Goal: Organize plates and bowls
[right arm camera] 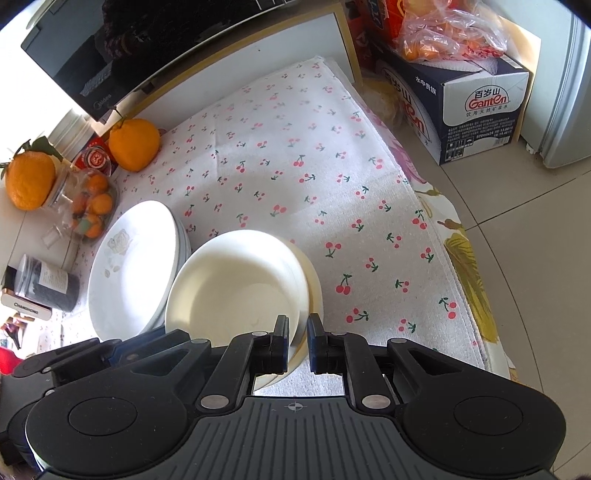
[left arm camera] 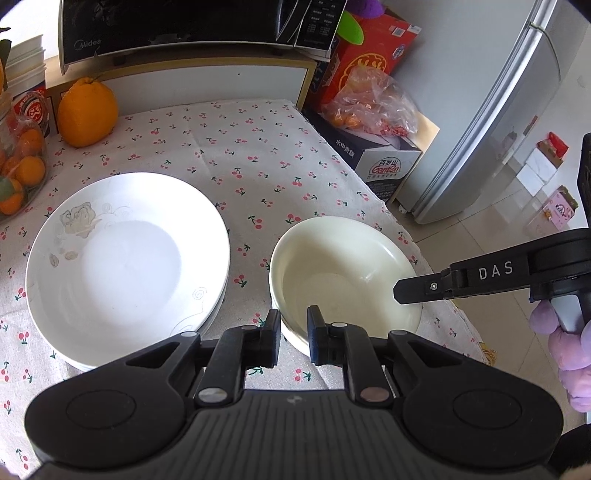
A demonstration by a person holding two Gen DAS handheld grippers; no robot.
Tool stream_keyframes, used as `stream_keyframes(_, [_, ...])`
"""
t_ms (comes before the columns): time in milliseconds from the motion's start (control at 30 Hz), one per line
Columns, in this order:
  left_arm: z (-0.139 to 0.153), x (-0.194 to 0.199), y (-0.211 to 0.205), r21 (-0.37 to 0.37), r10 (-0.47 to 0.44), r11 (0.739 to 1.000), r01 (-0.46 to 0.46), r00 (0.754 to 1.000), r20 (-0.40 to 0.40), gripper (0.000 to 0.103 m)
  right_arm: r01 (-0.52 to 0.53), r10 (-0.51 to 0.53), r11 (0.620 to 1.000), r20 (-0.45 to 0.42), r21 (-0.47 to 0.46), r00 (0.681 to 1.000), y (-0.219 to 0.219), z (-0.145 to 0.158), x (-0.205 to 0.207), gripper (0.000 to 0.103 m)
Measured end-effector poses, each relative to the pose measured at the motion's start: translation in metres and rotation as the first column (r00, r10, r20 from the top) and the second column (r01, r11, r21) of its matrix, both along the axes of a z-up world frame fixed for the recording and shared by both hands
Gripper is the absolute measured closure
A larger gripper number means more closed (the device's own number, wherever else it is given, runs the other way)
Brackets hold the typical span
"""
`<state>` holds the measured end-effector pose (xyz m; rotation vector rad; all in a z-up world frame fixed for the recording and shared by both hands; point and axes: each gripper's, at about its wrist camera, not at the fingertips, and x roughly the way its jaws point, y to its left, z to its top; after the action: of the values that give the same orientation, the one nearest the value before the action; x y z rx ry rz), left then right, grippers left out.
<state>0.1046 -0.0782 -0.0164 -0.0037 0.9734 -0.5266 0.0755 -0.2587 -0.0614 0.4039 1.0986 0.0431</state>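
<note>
A stack of white plates [left arm camera: 125,258] with a faint flower print sits on the cherry-print cloth, also in the right wrist view [right arm camera: 129,266]. Beside it stand cream bowls [left arm camera: 343,269], nested in the right wrist view [right arm camera: 236,288]. My left gripper [left arm camera: 293,328] straddles the bowl's near rim, its jaws a small gap apart around it. My right gripper [right arm camera: 297,338] straddles the bowl's opposite rim the same way; one of its fingers [left arm camera: 417,290] reaches over the bowl in the left wrist view.
A large orange [left arm camera: 86,112], a bag of small oranges [left arm camera: 22,173] and a dark jar [right arm camera: 48,282] stand at the left. A microwave [left arm camera: 192,26] is behind. The table edge [right arm camera: 461,288] runs along the right, with boxes [right arm camera: 461,107] and a fridge [left arm camera: 517,110] beyond.
</note>
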Motion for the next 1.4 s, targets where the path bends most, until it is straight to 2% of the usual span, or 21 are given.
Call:
stream_keyframes(700, [-0.002,-0.005,-0.005,0.045,-0.061,0.997,0.059,0.998,0.029,0.087,-0.064,0.067,0.992,0.021,-0.109,0.998,0.011,0.001,-0.001,0.09])
stream_keyframes(1400, [-0.001,-0.011,-0.001,0.035,-0.097,0.995,0.095,0.994,0.049,0.081,-0.077,0.078,0.989,0.007,-0.123,0.997,0.012,-0.002,0.001,0.086])
